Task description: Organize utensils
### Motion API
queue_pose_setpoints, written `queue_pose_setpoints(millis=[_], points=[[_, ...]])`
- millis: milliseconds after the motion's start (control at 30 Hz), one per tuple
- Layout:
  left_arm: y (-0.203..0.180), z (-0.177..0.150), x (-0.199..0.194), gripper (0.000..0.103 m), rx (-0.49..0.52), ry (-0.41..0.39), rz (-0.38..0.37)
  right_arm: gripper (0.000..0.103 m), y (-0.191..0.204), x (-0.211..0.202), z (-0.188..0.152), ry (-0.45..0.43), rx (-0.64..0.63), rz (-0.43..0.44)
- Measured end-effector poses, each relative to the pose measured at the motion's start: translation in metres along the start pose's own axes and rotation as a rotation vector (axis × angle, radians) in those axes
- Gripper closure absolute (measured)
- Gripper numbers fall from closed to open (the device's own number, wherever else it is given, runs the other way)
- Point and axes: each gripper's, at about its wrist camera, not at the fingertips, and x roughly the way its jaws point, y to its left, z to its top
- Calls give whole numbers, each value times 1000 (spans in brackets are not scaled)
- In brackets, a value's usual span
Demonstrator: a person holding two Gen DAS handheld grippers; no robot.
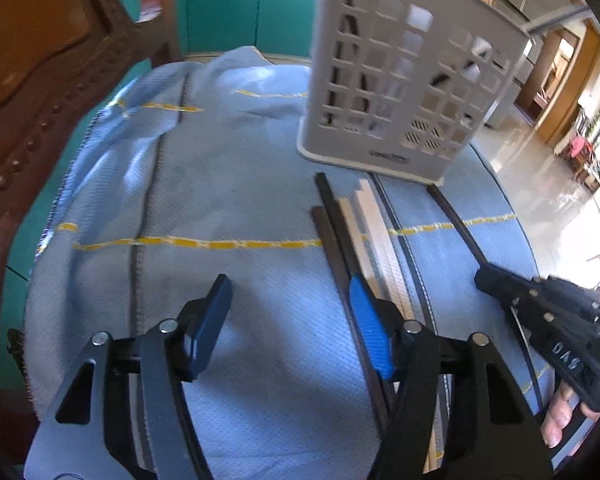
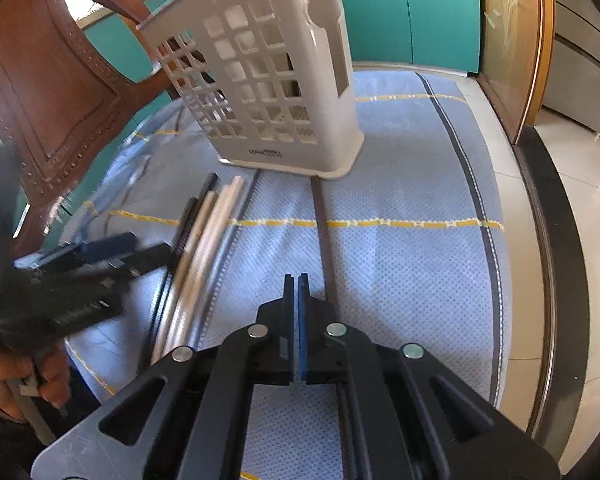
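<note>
A grey slotted utensil holder (image 1: 408,80) stands upright on a light blue cloth (image 1: 228,192); it also shows in the right wrist view (image 2: 276,76) with dark sticks poking out of its top. Several chopsticks lie in front of it: dark ones (image 1: 332,224) and pale wooden ones (image 1: 374,228), seen too in the right wrist view (image 2: 204,236). One dark chopstick (image 2: 324,236) lies apart to the right. My left gripper (image 1: 290,320) is open and empty, its right finger over the dark chopsticks. My right gripper (image 2: 297,300) is shut and empty, just left of the lone chopstick.
A brown carved wooden chair (image 1: 52,92) stands at the left edge of the cloth. Teal cabinets (image 2: 412,12) are behind. A tiled floor (image 2: 572,208) drops off to the right of the cloth.
</note>
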Motion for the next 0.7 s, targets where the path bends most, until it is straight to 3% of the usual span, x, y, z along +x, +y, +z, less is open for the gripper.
queue_pose_setpoints(millis=[100, 167, 233, 300, 633, 700], points=[[-7, 0, 1, 42, 22, -10, 4, 99, 1, -8, 3, -40, -7, -2], [-8, 0, 2, 42, 19, -7, 3, 90, 2, -9, 4, -57, -23, -58], [-6, 1, 2, 42, 14, -2, 4, 73, 2, -8, 5, -63, -37, -103], [-5, 1, 0, 42, 8, 5, 7, 67, 1, -3, 4, -41, -51, -130], [-8, 1, 5, 44, 66, 5, 69, 64, 2, 4, 0, -16, -72, -149], [-9, 1, 3, 59, 67, 3, 64, 64, 5, 5, -1, -18, -97, -171]])
